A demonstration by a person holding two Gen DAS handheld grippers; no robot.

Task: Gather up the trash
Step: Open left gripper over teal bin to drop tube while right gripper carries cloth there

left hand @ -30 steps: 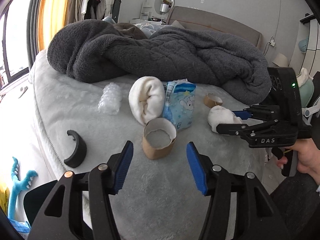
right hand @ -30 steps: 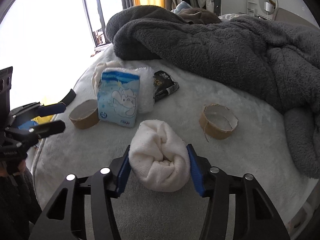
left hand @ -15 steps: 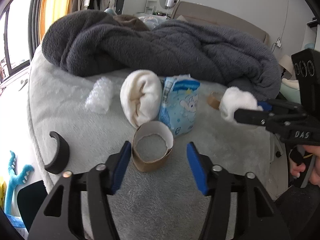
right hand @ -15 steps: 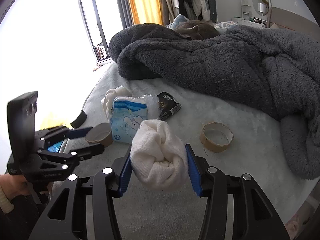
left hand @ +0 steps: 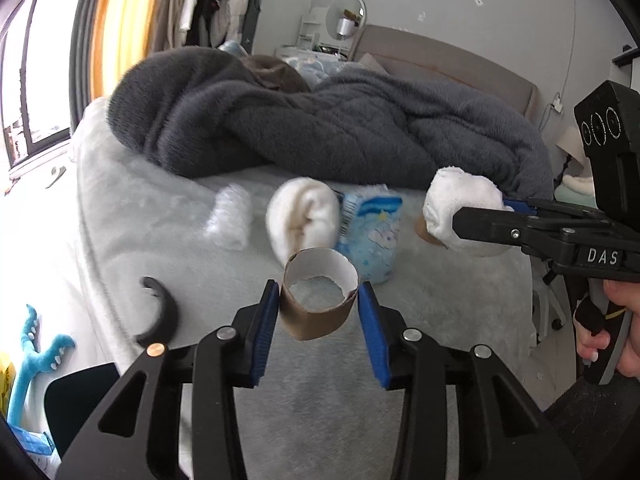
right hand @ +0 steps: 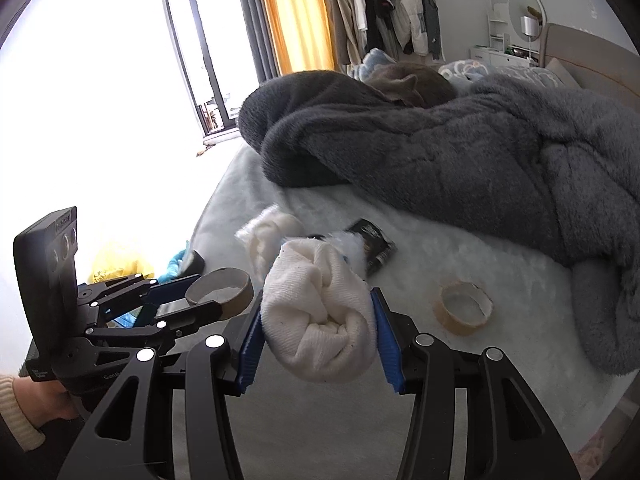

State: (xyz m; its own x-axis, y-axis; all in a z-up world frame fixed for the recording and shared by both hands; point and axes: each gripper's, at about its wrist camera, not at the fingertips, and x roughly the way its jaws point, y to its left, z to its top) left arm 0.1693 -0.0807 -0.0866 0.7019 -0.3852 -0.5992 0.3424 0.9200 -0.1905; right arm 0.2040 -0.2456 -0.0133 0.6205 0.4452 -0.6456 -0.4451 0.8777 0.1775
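My left gripper (left hand: 318,312) is shut on a brown cardboard tape roll (left hand: 318,296) and holds it above the bed; it also shows in the right wrist view (right hand: 220,292). My right gripper (right hand: 318,332) is shut on a rolled white sock (right hand: 320,312), lifted off the bed, seen too in the left wrist view (left hand: 460,208). On the bed lie a second tape roll (right hand: 464,308), a blue tissue pack (left hand: 370,232), a black wrapper (right hand: 372,244), a bubble-wrap piece (left hand: 230,220) and another white sock roll (left hand: 302,216).
A dark grey fleece blanket (left hand: 328,124) covers the far half of the bed. A black curved piece (left hand: 158,312) lies at the bed's left edge. A blue toy (left hand: 28,356) is on the floor at the left. The window is far left.
My left gripper has closed on the cardboard roll and lifted it. My right gripper has raised the white sock higher off the bed.
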